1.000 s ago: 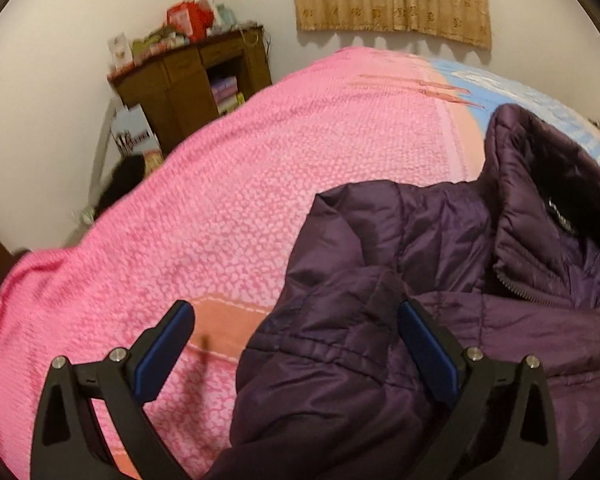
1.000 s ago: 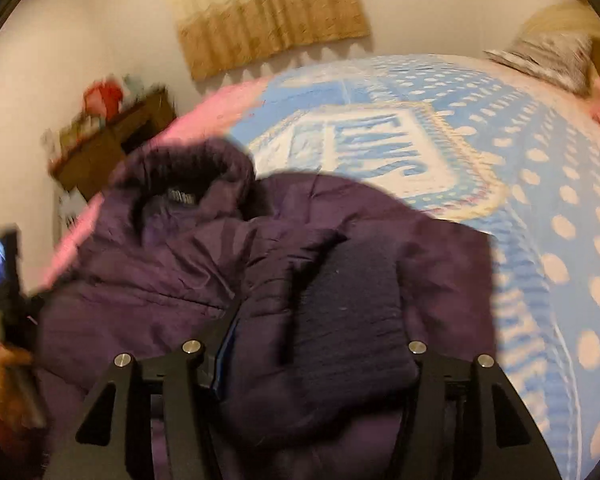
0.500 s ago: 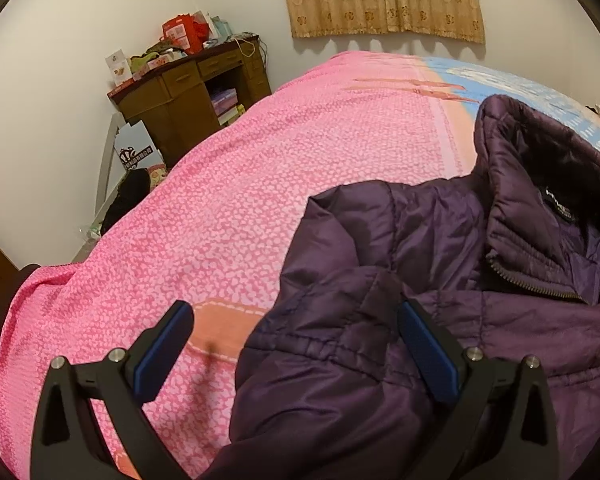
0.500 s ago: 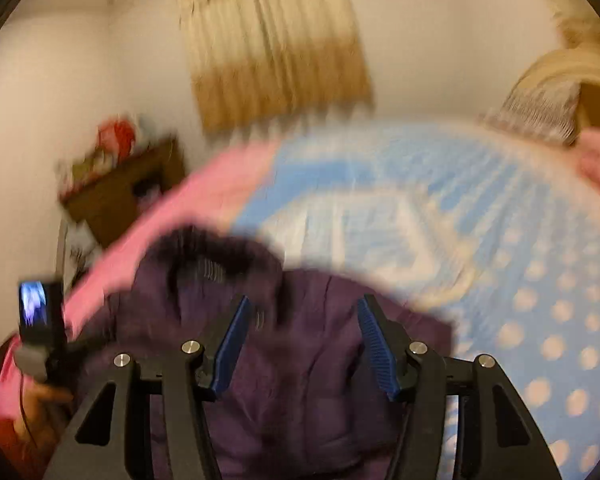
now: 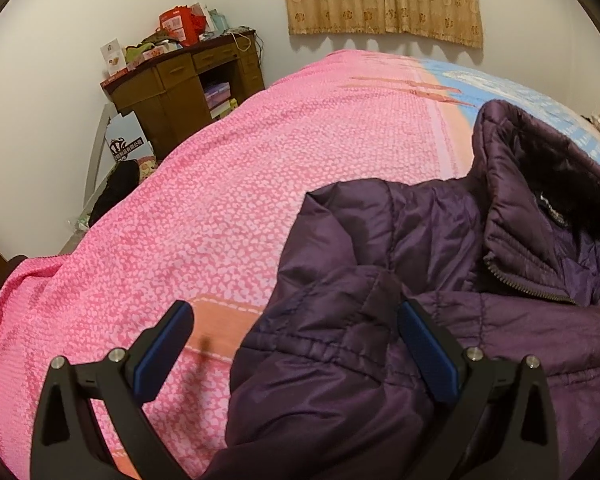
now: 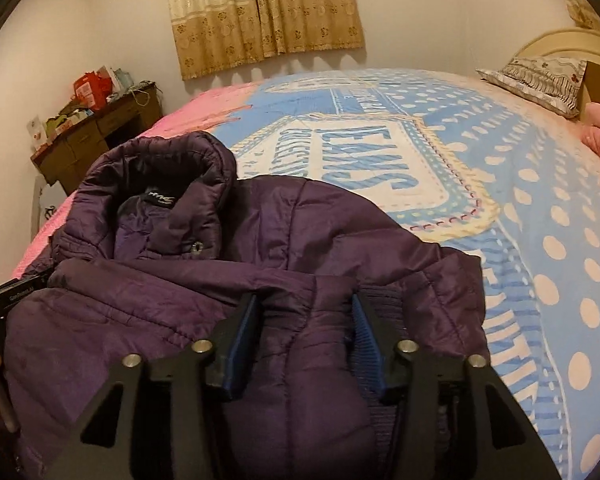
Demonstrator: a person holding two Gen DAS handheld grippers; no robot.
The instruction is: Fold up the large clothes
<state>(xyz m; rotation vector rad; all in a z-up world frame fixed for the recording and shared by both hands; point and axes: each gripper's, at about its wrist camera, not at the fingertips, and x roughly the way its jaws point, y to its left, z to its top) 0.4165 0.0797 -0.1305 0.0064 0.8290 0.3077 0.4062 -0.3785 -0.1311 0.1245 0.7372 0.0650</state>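
We have the purple jacket [image 6: 260, 248] on the bed [image 6: 500, 160], sleeves folded in. Left gripper [image 5: 292, 320] gapes wide at 6 o'clock; right gripper [image 6: 306, 312] is opening around the cuff [image 6: 380, 312]. Next, we judge, fold the body.

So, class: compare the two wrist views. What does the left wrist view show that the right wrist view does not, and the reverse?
Only the left view: a white bag on the floor and the left gripper, open.

Only the right view: a pillow, the blue bedspread's lettering, and the right gripper, jaws opening around a sleeve.

Both: the purple jacket, desk and curtain.
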